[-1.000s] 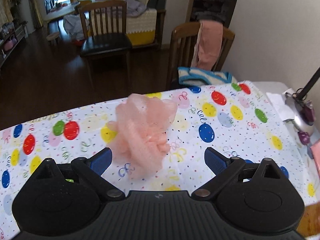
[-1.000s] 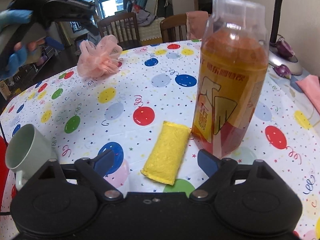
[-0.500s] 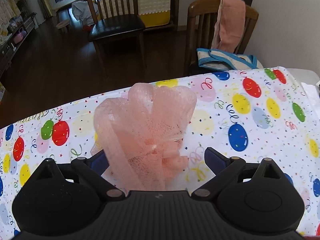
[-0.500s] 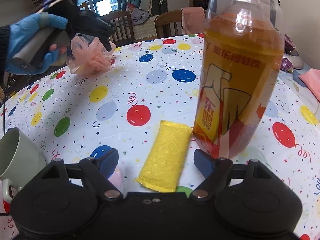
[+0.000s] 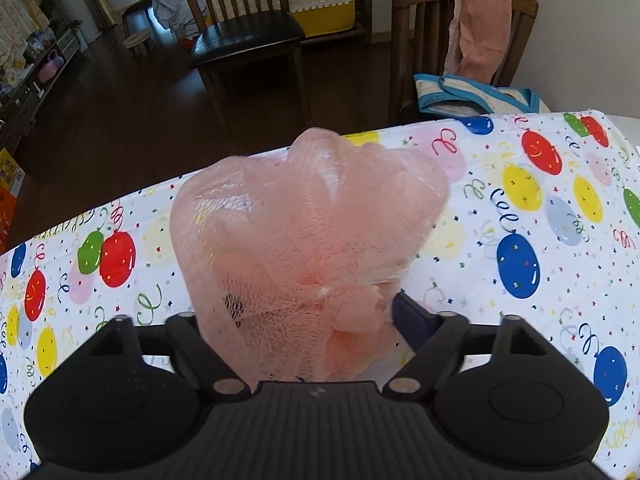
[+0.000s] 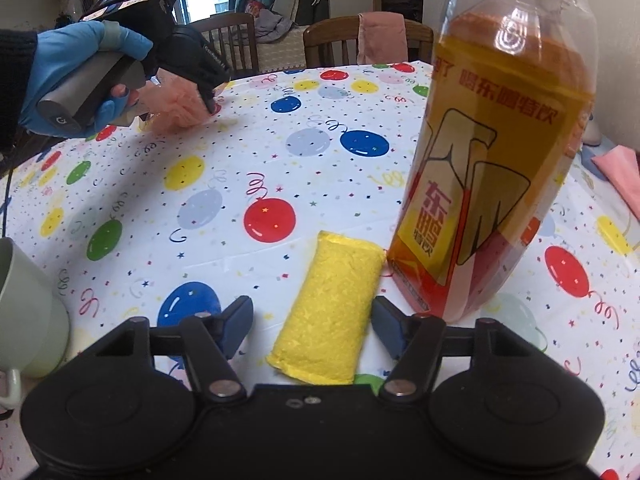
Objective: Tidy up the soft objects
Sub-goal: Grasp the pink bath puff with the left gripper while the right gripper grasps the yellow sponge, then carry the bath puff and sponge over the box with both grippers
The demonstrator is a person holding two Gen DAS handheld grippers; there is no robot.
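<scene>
A pink mesh bath puff (image 5: 308,236) fills the space between the fingers of my left gripper (image 5: 316,312), whose jaws have closed in against it on the balloon-print tablecloth (image 5: 520,240). The left finger is hidden behind the mesh. In the right wrist view the left gripper (image 6: 200,96) sits over the puff (image 6: 172,104) at the far left. A yellow sponge (image 6: 328,312) lies between the open fingers of my right gripper (image 6: 312,324), not squeezed.
A tall orange drink bottle (image 6: 496,152) stands just right of the sponge. A pale green mug (image 6: 24,308) is at the left edge. Pink cloth (image 6: 620,172) lies at the right. Wooden chairs (image 5: 460,44) stand beyond the table's far edge.
My left gripper moved forward over the puff and its jaws narrowed onto it. My right gripper moved forward around the sponge and its fingers drew closer together.
</scene>
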